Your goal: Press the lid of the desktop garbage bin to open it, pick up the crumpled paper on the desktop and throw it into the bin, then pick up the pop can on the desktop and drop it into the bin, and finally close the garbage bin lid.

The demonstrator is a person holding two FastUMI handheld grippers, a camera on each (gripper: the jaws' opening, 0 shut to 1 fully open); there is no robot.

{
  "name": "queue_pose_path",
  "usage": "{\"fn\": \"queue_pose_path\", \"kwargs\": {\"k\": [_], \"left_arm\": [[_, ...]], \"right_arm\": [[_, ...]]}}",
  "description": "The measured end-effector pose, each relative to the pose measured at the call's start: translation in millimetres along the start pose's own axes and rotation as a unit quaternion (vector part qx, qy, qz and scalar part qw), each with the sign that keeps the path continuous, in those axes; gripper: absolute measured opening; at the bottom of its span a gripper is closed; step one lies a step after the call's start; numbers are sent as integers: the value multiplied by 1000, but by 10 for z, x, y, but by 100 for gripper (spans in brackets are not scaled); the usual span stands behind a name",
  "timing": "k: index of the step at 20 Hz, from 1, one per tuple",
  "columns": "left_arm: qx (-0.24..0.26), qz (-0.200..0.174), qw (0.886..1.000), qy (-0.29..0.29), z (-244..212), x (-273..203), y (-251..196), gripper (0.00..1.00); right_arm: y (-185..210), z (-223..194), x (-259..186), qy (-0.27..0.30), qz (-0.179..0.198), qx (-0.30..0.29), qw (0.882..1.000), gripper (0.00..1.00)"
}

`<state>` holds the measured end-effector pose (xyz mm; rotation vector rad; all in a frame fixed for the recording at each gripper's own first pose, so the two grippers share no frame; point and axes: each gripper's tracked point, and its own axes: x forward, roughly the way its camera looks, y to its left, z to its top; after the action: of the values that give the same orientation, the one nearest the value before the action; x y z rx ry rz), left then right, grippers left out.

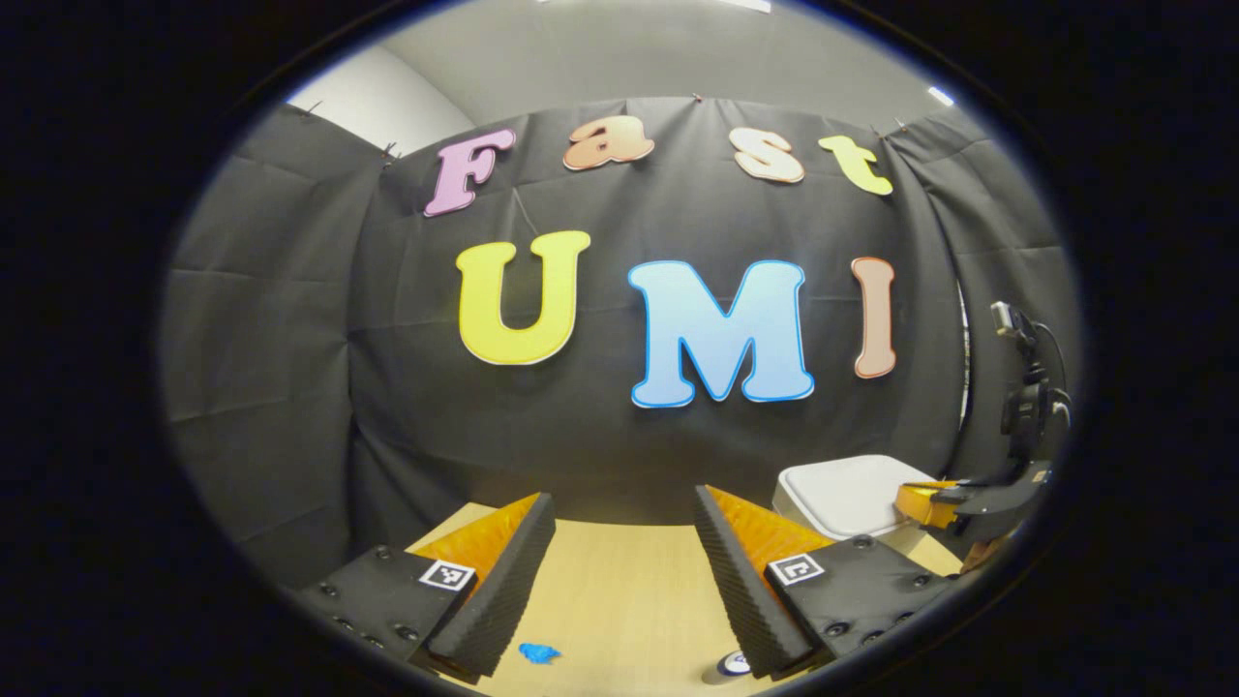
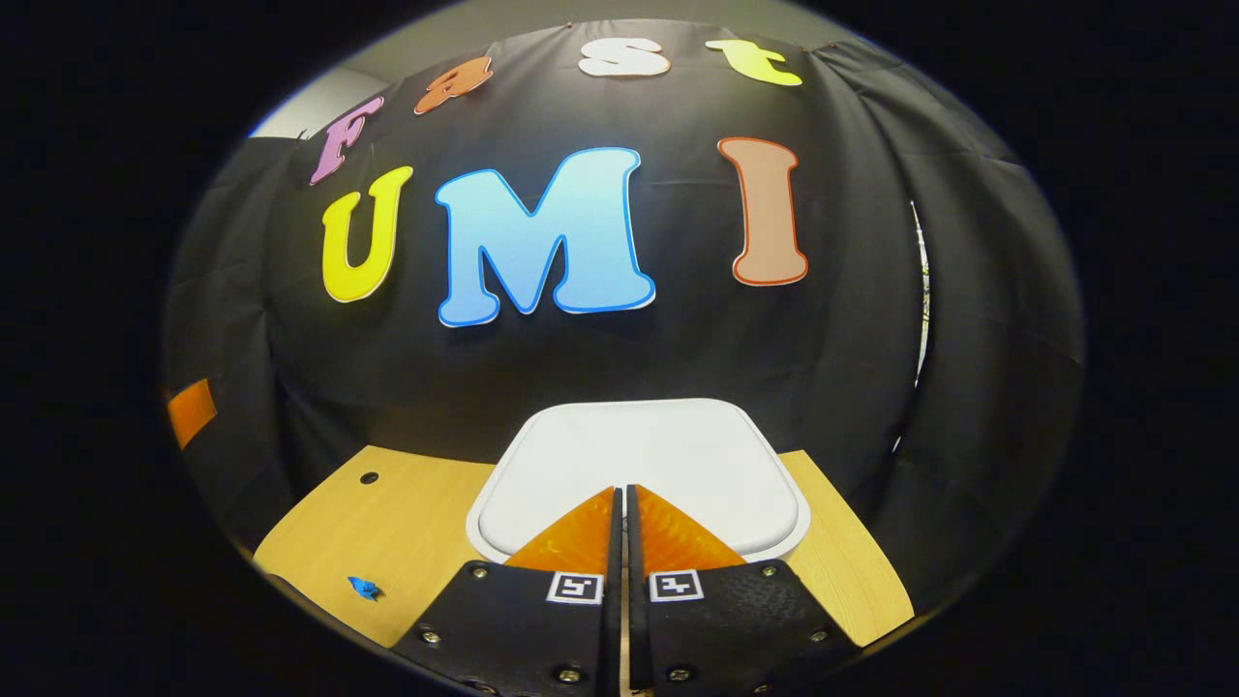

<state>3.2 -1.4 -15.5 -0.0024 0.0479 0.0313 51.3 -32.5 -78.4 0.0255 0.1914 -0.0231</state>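
right claw (image 2: 620, 499) closed, over bin lid (image 2: 658, 455) | lid flat

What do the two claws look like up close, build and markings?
Left claw: two wedge-shaped fingers with ribbed inner faces on dark textured plates with screws, each plate carrying a small square black-and-white tag. Right claw: the same wedge fingers, screwed dark plates and a square tag on each. No cables or sleeves can be made out on either.
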Motion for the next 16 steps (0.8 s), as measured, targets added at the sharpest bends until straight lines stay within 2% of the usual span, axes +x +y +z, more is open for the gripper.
{"fn": "queue_pose_path", "kwargs": {"k": [9,16], "left_arm": [[-8,-3,1000,10,-114,93,-11,96],[-7,-14,1000,8,-138,123,-76,96]], "right_arm": [[5,-93,38,11,7,10,1000,4],[31,41,-16,-13,2,-13,1000,3]]}}
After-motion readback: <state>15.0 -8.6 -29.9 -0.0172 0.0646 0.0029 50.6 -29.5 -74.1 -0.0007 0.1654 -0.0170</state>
